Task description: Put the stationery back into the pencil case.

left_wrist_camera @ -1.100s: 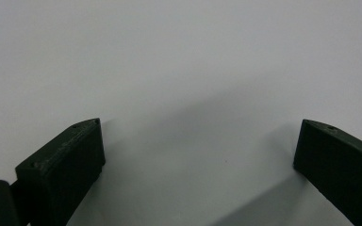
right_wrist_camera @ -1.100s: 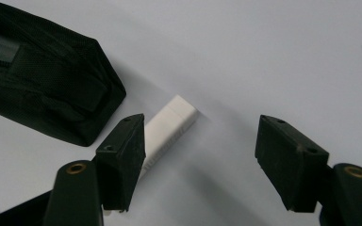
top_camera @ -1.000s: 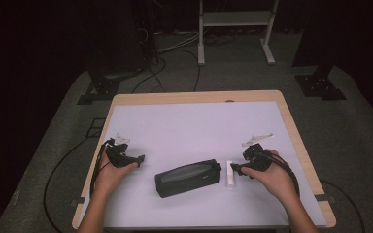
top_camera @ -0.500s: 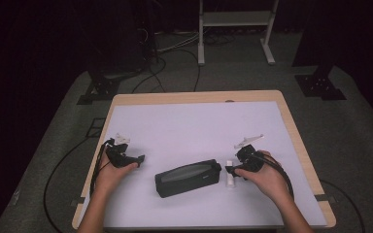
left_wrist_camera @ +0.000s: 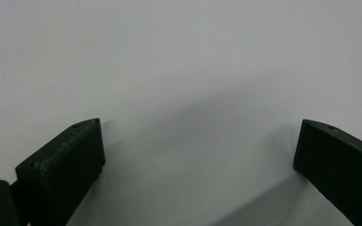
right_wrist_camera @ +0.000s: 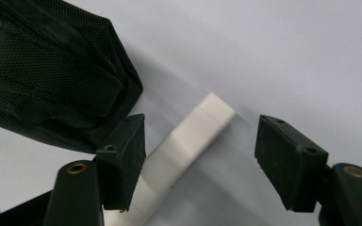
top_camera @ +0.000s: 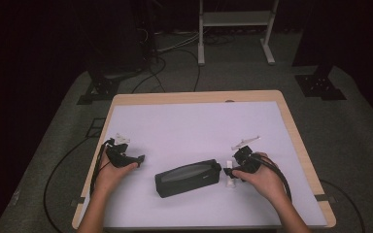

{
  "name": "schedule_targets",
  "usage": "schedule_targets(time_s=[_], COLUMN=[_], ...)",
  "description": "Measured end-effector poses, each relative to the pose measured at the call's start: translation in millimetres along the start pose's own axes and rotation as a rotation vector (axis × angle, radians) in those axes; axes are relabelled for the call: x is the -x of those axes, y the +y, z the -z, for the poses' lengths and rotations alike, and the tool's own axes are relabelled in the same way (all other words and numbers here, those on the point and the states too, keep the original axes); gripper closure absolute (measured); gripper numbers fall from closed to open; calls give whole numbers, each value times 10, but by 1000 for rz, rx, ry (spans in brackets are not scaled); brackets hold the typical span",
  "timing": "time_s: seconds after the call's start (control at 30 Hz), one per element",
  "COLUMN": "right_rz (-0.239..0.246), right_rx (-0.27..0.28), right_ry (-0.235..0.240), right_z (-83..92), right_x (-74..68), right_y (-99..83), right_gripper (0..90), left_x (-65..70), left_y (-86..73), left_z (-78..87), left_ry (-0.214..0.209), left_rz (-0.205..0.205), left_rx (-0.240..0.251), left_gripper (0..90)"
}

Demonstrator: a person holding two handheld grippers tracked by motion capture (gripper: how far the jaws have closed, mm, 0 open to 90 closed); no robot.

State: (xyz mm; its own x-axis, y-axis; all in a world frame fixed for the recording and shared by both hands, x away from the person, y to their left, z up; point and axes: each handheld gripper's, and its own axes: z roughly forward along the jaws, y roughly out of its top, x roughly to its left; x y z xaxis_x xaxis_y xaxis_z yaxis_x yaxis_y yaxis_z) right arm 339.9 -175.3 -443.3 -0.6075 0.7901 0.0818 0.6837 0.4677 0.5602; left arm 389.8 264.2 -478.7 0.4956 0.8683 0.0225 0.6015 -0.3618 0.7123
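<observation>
A black mesh pouch [top_camera: 187,177] lies on the white table top [top_camera: 194,131], near the front middle. Just right of its end lies a small white bar [top_camera: 230,178]. My right gripper [top_camera: 226,171] is open, low over that bar, its jaws spread to either side. In the right gripper view the white bar [right_wrist_camera: 184,143] runs between the jaws, close to the left one, and the pouch's corner [right_wrist_camera: 52,75] sits at upper left. My left gripper [top_camera: 140,158] is open to the left of the pouch, and in the left gripper view its jaws stand wide apart over bare table [left_wrist_camera: 179,70].
A wooden rim [top_camera: 194,97] frames the table. Beyond its far edge are a grey carpeted floor with cables [top_camera: 175,43] and a white metal stand [top_camera: 235,29]. Dark equipment bases [top_camera: 320,82] stand at the back left and right.
My right gripper has moved left and forward, down over the white bar beside the pouch. The left gripper has stayed put.
</observation>
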Motion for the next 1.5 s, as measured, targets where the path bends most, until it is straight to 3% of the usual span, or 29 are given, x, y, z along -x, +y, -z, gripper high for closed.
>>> schedule_targets(time_s=[0.87, 1.5], right_rz=[9, 39], right_rx=[-81, -105], right_ry=[-14, -54], right_z=[-85, -59], right_x=[-35, -19], right_y=[-56, -56], right_gripper=[391, 560], left_x=[-1, -1], left_y=[0, 0], left_z=[0, 0], left_ry=[0, 0], left_rz=[0, 0], left_rx=[0, -1], left_gripper=[16, 16])
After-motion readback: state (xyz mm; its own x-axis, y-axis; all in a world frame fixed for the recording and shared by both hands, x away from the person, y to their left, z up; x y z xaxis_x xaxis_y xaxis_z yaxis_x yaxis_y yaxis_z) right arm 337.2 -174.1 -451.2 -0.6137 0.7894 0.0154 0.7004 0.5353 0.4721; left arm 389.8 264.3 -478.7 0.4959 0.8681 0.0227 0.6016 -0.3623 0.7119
